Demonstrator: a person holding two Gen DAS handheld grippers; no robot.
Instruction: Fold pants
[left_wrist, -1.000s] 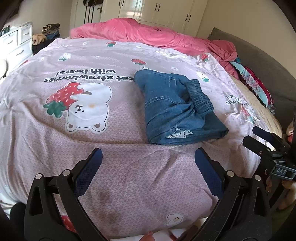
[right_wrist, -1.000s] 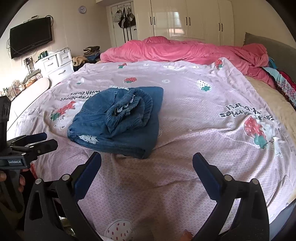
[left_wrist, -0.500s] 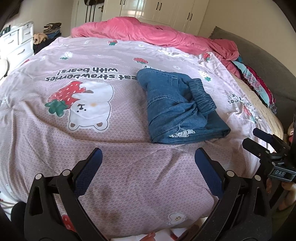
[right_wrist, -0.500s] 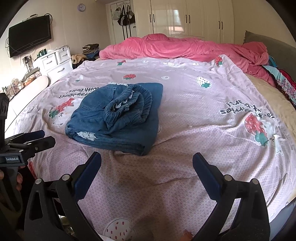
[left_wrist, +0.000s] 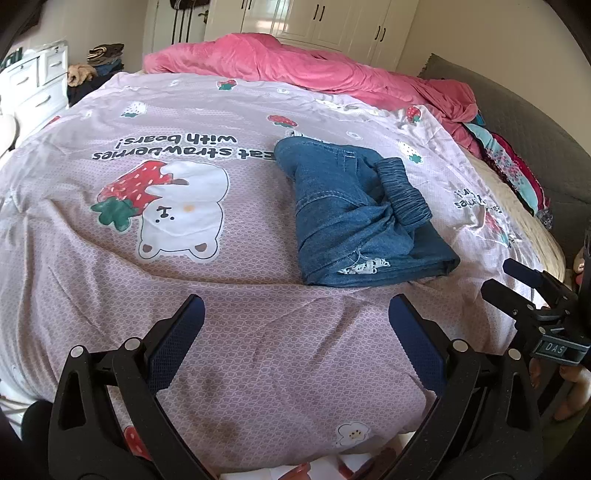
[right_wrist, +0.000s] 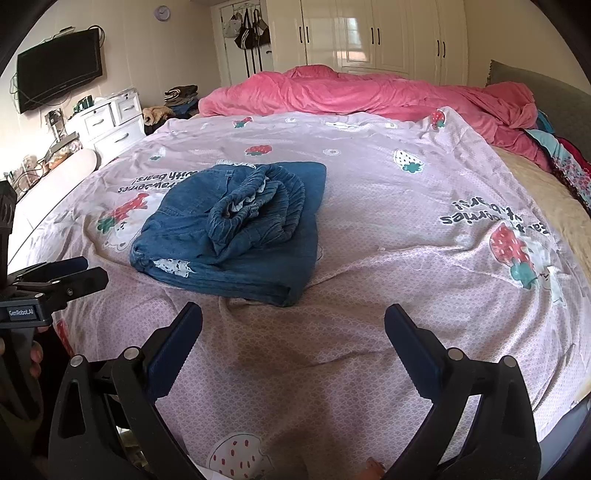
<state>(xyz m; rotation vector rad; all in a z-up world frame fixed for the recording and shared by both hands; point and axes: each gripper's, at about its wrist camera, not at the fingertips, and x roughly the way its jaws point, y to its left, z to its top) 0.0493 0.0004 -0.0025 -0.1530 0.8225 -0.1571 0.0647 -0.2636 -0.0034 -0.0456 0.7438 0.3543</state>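
Blue denim pants lie folded into a compact bundle on the pink strawberry-print bedspread, the elastic waistband bunched on top. In the right wrist view the pants sit left of centre. My left gripper is open, held over the near edge of the bed, short of the pants, nothing between its fingers. My right gripper is open too, just in front of the bundle. Each gripper shows in the other's view: the right gripper at the far right, the left gripper at the far left.
A crumpled pink duvet lies across the far side of the bed. A grey headboard with colourful clothes beside it is on the right. White drawers, a wall TV and white wardrobes stand beyond.
Both grippers have drifted slightly; the pants sit a little lower and nearer in both views. The pants themselves have not been touched, and both grippers stay open.
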